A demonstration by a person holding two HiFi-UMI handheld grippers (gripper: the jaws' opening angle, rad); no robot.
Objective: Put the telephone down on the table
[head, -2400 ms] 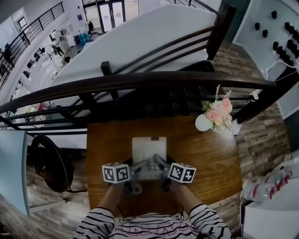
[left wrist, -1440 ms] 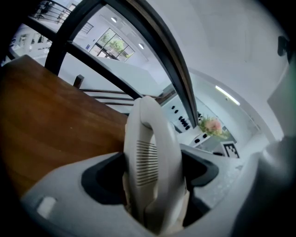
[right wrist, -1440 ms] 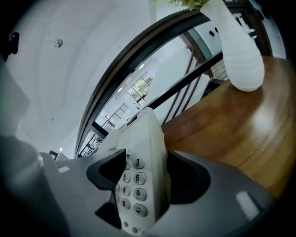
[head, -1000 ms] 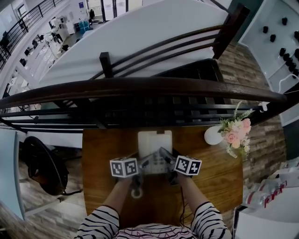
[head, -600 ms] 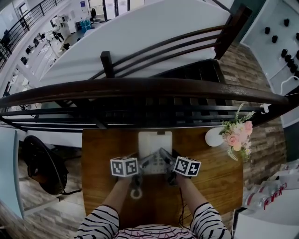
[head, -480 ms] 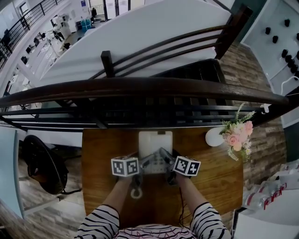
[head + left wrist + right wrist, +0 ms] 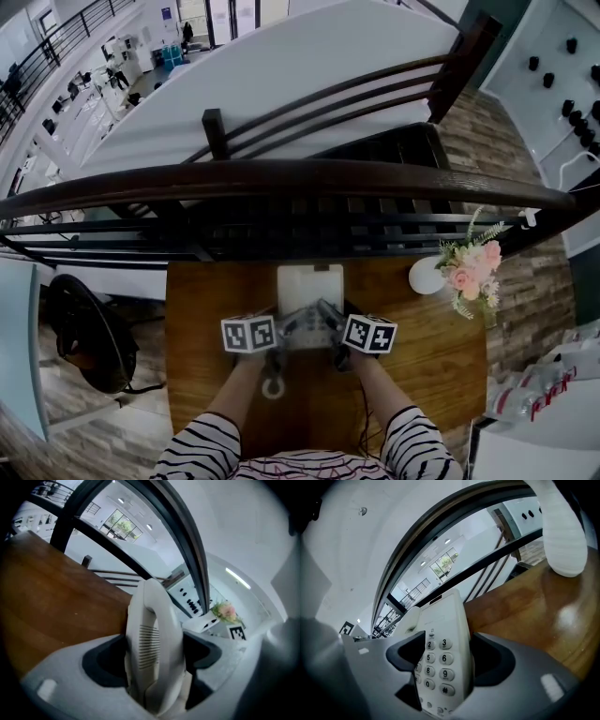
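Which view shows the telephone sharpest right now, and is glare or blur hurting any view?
Right gripper view: telephone sharp, digits legible, one glare spot on the table. Left gripper view: telephone slightly soft, corners dark. Head view: railing bowed by the lens, telephone small.

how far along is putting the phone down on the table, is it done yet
Nearly done. The telephone looks to lie flat on the wooden table, though contact can't be confirmed. In hand: the left gripper clamps its handset side; the right gripper has just been opening, with the keypad end between its jaws, apparently loose. Remaining: release the left gripper and pull both back.
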